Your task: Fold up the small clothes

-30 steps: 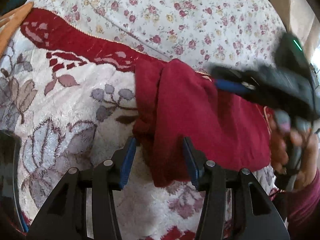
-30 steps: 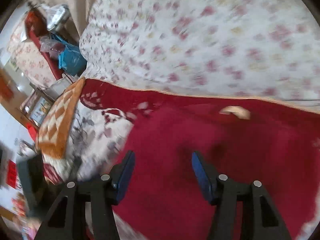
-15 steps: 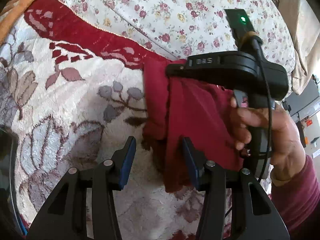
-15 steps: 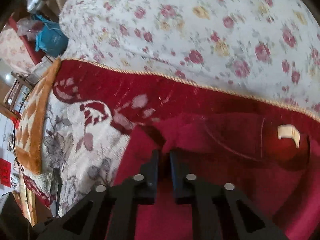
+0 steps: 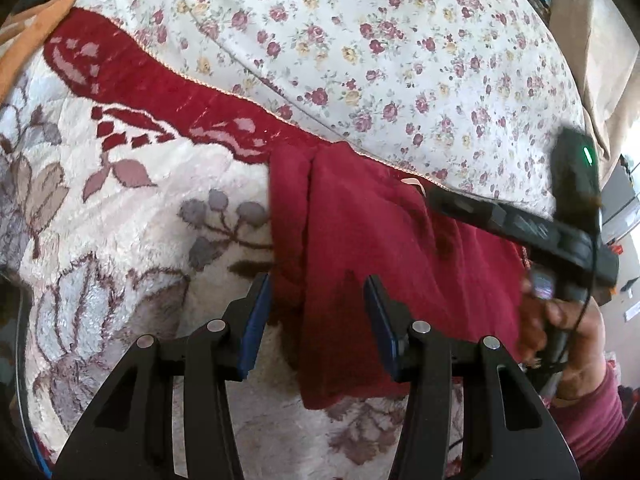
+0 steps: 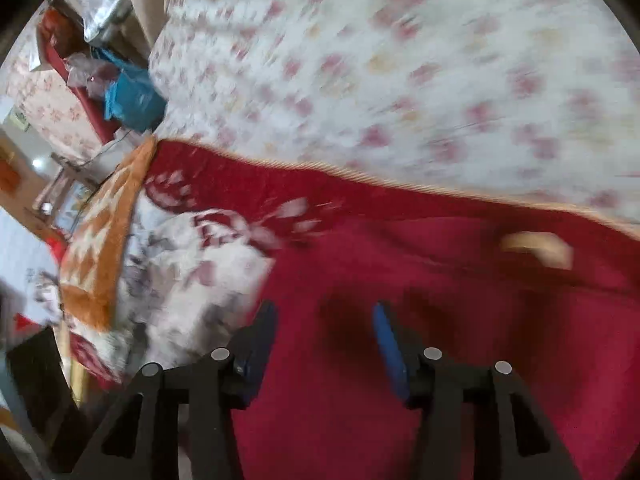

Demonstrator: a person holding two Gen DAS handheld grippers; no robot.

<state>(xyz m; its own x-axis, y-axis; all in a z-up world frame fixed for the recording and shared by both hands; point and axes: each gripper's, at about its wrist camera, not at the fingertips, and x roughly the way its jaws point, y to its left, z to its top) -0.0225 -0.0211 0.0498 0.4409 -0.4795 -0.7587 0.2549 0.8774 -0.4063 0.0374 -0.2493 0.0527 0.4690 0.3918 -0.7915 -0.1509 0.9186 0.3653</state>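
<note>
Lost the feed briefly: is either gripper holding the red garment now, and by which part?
Nothing is held. Left gripper and right gripper both have open jaws over the red garment.

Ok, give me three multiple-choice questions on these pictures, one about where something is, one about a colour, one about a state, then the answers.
1. Where does the garment lie?
A. on the plush blanket
B. on a chair
C. in a basket

2. What colour is it?
A. blue
B. dark red
C. green

3. How is the left gripper?
A. shut on cloth
B. out of view
C. open

Answers: A, blanket pile shows around it; B, the fabric is plainly dark red; C, its blue pads stand apart over the folded edge.
</note>
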